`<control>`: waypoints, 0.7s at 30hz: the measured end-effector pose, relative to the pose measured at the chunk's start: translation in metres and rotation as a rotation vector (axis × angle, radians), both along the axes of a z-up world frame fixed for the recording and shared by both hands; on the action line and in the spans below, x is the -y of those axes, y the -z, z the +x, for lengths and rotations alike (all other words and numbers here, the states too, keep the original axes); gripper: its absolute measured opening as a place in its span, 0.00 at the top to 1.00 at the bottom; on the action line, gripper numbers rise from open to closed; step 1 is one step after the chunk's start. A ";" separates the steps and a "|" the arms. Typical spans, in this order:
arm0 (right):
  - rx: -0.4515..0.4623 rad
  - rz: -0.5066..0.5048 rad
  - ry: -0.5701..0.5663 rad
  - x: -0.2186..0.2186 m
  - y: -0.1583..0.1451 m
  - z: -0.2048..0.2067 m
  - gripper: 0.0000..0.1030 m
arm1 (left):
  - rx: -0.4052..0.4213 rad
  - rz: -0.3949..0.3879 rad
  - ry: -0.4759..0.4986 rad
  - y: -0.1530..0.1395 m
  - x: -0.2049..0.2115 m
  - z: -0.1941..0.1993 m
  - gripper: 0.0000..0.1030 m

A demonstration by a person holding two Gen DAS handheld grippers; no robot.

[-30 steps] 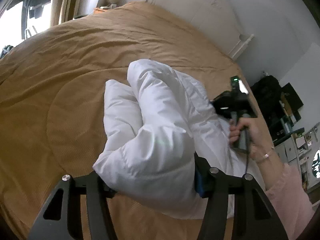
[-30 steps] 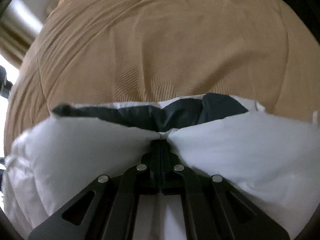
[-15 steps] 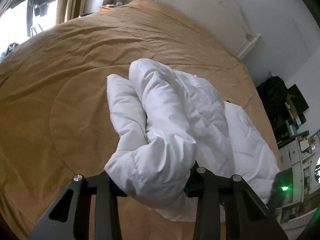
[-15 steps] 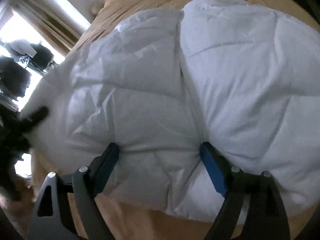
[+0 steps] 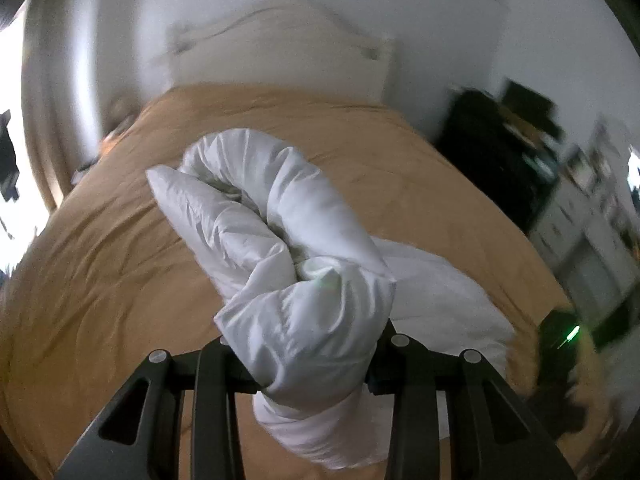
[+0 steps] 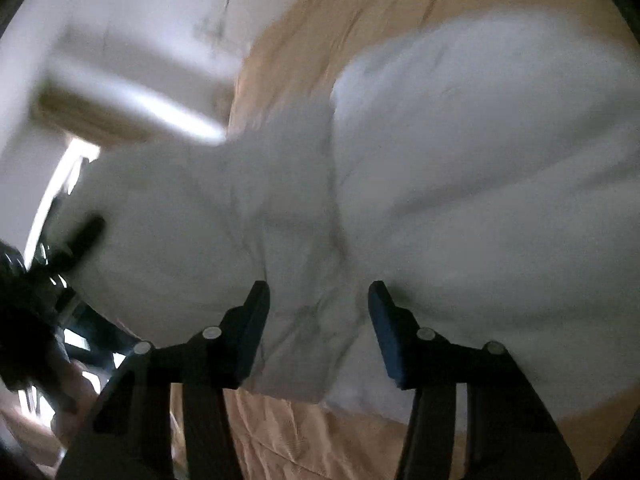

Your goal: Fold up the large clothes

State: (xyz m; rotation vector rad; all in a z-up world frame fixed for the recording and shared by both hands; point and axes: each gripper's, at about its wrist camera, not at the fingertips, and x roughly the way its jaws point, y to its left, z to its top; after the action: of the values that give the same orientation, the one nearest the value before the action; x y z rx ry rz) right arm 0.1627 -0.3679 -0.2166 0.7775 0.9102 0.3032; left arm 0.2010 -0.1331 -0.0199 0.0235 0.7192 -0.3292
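Midway across a bed [image 5: 120, 280] spread with a tan coverlet: a white puffer jacket [image 5: 288, 264], quilted and thickly padded, partly lifted off the bedding. Bunched into two fat rolls in the left wrist view, one curling over the other, with the flatter remainder trailing to the right onto the coverlet. Left gripper [image 5: 308, 356], jaws clamped on a thick wad of that padding, fingertips buried in the fabric and out of sight. Right gripper [image 6: 318, 328], jaws apart, straddling a stitched seam at the jacket's near edge, blue pads pressed against or just beside the cloth; contact hard to judge through heavy motion blur. No containers visible in either view. White headboard [image 5: 280, 52] against a pale wall beyond the bed; dark furniture and cluttered shelving at far right, smeared and unreadable. Black device with a green light [image 5: 568, 336] at the right edge, cut off. Bright window and a dark shape at left in the right wrist view, indistinct.
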 end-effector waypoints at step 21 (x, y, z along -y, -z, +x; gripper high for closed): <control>-0.084 -0.485 -0.313 0.079 -0.141 0.078 0.48 | -0.226 0.185 0.403 0.134 0.219 -0.029 0.62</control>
State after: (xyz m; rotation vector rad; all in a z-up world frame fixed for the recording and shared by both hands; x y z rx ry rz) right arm 0.2405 -0.4467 -0.0752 0.1997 1.1310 0.3076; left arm 0.1715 -0.3516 -0.1544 0.3138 0.9679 -0.6568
